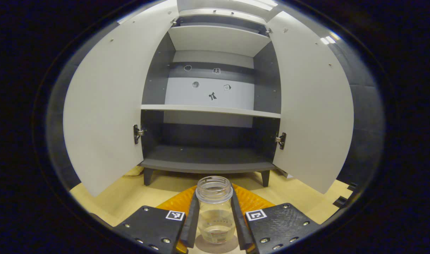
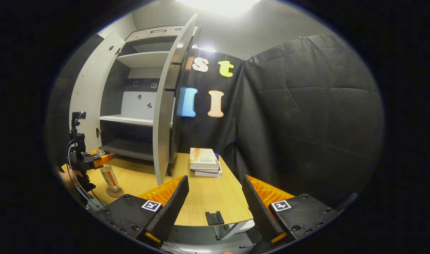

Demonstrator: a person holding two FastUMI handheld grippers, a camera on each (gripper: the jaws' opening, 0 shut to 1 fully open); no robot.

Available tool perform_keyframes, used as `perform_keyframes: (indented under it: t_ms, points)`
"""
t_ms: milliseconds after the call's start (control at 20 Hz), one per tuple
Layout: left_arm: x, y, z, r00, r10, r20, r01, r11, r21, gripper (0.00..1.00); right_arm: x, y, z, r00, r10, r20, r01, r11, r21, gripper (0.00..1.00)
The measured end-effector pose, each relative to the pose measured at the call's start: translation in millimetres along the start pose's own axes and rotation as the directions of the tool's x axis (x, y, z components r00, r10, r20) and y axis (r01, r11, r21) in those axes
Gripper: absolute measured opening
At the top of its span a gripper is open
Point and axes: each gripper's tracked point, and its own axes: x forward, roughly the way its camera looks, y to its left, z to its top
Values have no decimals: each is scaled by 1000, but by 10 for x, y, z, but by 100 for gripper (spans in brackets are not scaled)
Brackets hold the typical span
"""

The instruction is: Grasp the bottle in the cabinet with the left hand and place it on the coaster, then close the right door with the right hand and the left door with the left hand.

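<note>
Now, in the left gripper view, the left door (image 1: 102,106) stands swung wide open, its hinge (image 1: 138,133) showing low on the cabinet (image 1: 208,155) side. Between the doors the cabinet has pale shelves, a dark back with a few small stickers, and a bare dark bottom shelf. Low in the middle, the left gripper (image 1: 215,218) holds the bottle (image 1: 215,211): both fingers press on its clear sides just under the threaded, capless neck. The bottle stands upright with its base over the round coaster (image 1: 215,245) on the table (image 1: 105,201); whether it touches the coaster I cannot tell from here. To the right, the right door (image 1: 313,113) is also wide open.

In the right gripper view, at the far left, a hand (image 2: 68,178) holds the left gripper (image 2: 95,160) around the bottle's (image 2: 109,176) neck, the bottle tilted a little, its foot on or just above the coaster (image 2: 115,192). Behind stands the cabinet (image 2: 137,102), with the left door (image 2: 86,95) and the right door (image 2: 167,106) both open, the right one seen nearly edge-on. Farther right, a stack of books (image 2: 204,161) lies on the table (image 2: 208,201) beside the cabinet. At the bottom, the right gripper (image 2: 215,201) hangs over the table's near edge, fingers spread wide with nothing between them, well apart from the door. A small dark clip (image 2: 215,217) sits on that edge.
</note>
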Motion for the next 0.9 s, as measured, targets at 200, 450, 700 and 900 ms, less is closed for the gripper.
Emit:
perform_keyframes:
  t_ms: [200, 450, 700, 900]
  points:
    - [-50, -21, -153, 1000, 0, -31, 0, 1000, -1, 48, 28, 45, 5, 1000, 8, 0, -8, 1000, 3, 97]
    - [-110, -46, -191, 999, -2, -36, 3, 1000, 23, 48, 57, 127, -20, 1000, 26, -1, -26, 1000, 0, 94]
    - [-199, -34, -150, 999, 36, -38, -33, 998, 59, 75, 73, 153, 46, 999, 40, 13, -40, 999, 8, 95]
    - [-337, -29, 102, 998, 59, -8, -59, 997, 56, 91, 88, 152, 176, 998, 59, 38, -60, 997, 40, 97]
